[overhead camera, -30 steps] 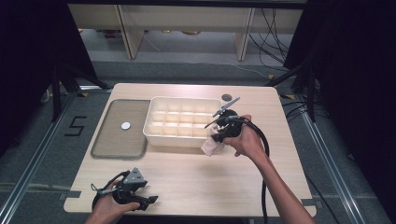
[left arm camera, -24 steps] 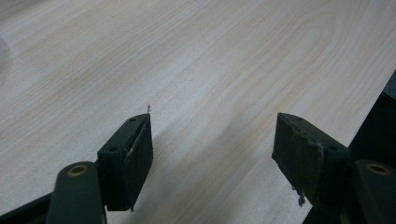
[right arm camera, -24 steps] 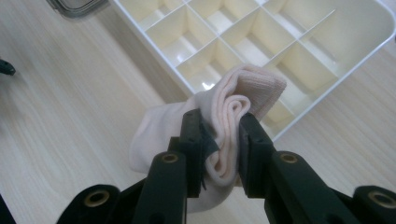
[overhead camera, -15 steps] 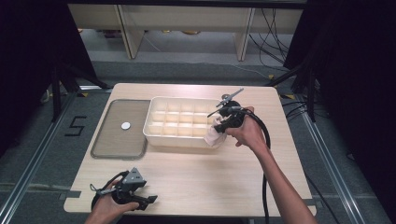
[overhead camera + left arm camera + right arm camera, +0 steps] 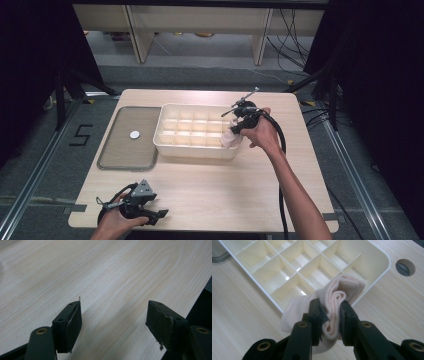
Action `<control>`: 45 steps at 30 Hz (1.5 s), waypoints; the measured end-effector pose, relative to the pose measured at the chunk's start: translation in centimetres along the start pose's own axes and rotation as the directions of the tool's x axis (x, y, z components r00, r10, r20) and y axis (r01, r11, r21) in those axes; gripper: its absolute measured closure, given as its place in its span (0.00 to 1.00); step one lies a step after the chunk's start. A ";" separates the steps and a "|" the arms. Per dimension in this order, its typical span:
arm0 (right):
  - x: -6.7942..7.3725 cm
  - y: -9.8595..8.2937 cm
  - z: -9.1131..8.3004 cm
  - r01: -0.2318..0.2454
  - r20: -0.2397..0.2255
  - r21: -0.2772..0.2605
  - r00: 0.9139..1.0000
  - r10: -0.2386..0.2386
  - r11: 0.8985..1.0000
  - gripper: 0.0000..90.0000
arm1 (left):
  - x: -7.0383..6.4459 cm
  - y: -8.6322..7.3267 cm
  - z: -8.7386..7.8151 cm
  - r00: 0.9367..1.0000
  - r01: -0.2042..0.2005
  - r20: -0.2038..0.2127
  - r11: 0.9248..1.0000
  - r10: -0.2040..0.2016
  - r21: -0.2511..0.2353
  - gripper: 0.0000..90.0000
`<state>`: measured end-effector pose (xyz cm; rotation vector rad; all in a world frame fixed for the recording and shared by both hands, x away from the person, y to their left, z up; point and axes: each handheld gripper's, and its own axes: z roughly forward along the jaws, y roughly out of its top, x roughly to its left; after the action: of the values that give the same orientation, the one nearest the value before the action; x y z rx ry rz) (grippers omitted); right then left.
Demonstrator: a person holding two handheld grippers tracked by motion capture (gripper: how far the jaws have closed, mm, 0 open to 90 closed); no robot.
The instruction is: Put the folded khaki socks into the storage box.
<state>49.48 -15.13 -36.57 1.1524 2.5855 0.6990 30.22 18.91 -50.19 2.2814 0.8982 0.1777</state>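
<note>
Left gripper (image 5: pixel 161 214) is resting at the near-left edge of the pale wood-grain table (image 5: pixel 215 185), its jaws gaping wide on nothing, black pads chipped. Farther back a flat grey lid (image 5: pixel 125 152) with a small white disc (image 5: pixel 134 134) is lying just beside the glossy white plastic box (image 5: pixel 196 150), a grid of square cells. Right gripper (image 5: pixel 329 312) is pinching a soft, folded pale-pink sock (image 5: pixel 332 300) and holding it over the box's near-right corner rim, the knit bunching in ridges between the jaws.

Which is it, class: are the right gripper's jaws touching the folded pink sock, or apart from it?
Touching. The right gripper view shows the right gripper with both black jaws pressed against the folded pink sock, pinching its layers with no gap.
</note>
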 end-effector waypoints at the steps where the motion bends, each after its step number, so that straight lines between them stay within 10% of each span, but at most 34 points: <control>1: -0.1 0.1 0.2 -0.003 0.003 0.003 1.000 0.003 1.000 0.83 | 0.0 0.0 0.0 1.000 0.000 0.002 1.000 0.000 -0.003 0.31; 26: 0.0 0.0 3.9 0.061 0.087 0.069 0.994 -0.067 0.996 0.83 | -0.1 -0.1 0.2 1.000 0.014 0.019 1.000 -0.014 0.006 0.31; 45: 0.8 -1.3 6.5 0.086 0.040 0.091 0.995 -0.090 0.992 0.83 | -0.2 -0.2 0.2 1.000 0.009 0.011 1.000 -0.009 0.000 0.31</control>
<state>50.55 -13.14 -42.83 1.0581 2.6361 0.5390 30.04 18.83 -50.49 2.2753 0.9032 0.1615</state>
